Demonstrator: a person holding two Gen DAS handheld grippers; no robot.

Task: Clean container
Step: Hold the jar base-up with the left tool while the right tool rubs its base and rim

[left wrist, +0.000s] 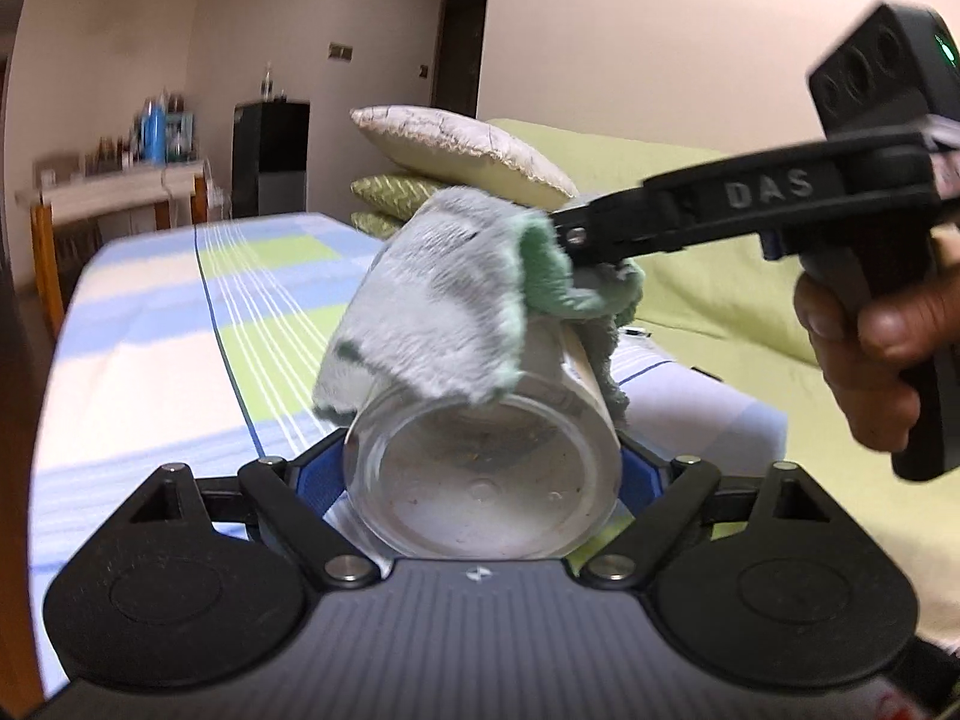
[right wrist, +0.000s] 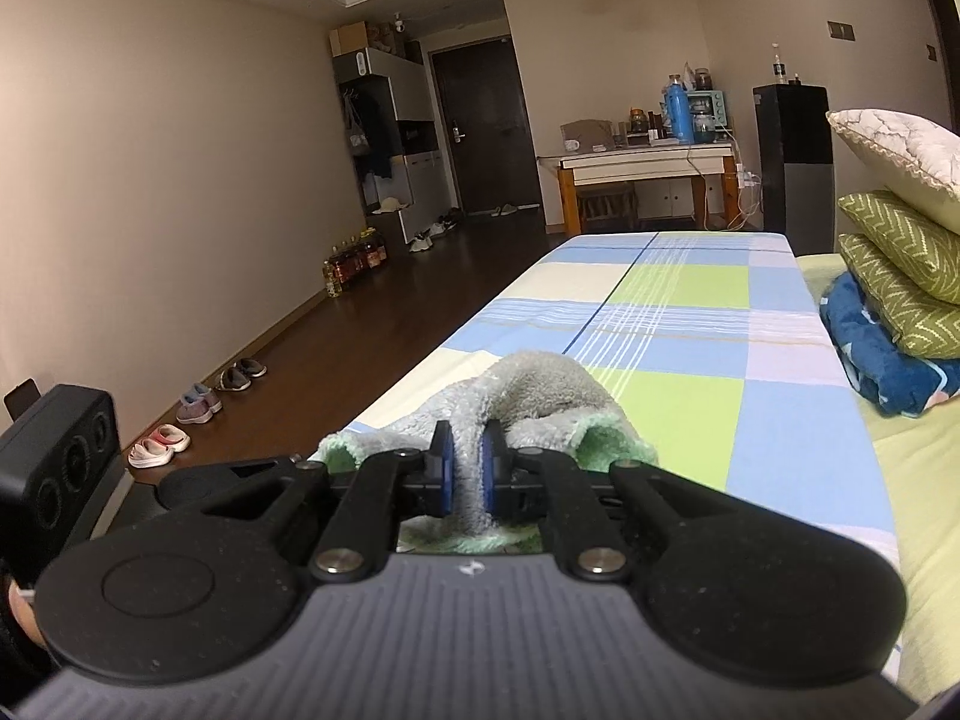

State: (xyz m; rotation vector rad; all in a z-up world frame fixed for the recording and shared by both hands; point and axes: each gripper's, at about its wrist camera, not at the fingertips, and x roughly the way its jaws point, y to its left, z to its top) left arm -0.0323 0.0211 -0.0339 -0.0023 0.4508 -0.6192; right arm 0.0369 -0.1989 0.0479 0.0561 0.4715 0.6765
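- The left gripper point(left wrist: 483, 480) is clamping a clear container point(left wrist: 486, 480) on its side, its base facing the camera, above the checked cloth-covered worktop point(left wrist: 150, 330).
- Specks of residue are showing inside the container base.
- The right gripper point(right wrist: 462, 468) is pinching a grey-green cloth point(right wrist: 528, 390) between narrow jaws; in the left wrist view the cloth point(left wrist: 432, 294) is draping over the container's far end.
- A hand point(left wrist: 882, 348) is gripping the right gripper's handle, to the right of the container.
- Stacked cushions point(left wrist: 456, 150) are sitting behind the container on a pale green sofa point(left wrist: 750, 252).
- Beyond the worktop's far end a wooden table point(right wrist: 648, 162) is carrying a blue flask point(right wrist: 677, 108) and jars, beside a black cabinet point(right wrist: 792, 156).
- Left of the worktop, dark flooring point(right wrist: 390, 312) is running to a dark door point(right wrist: 480, 126); shoes point(right wrist: 198, 405) are lying along the wall.
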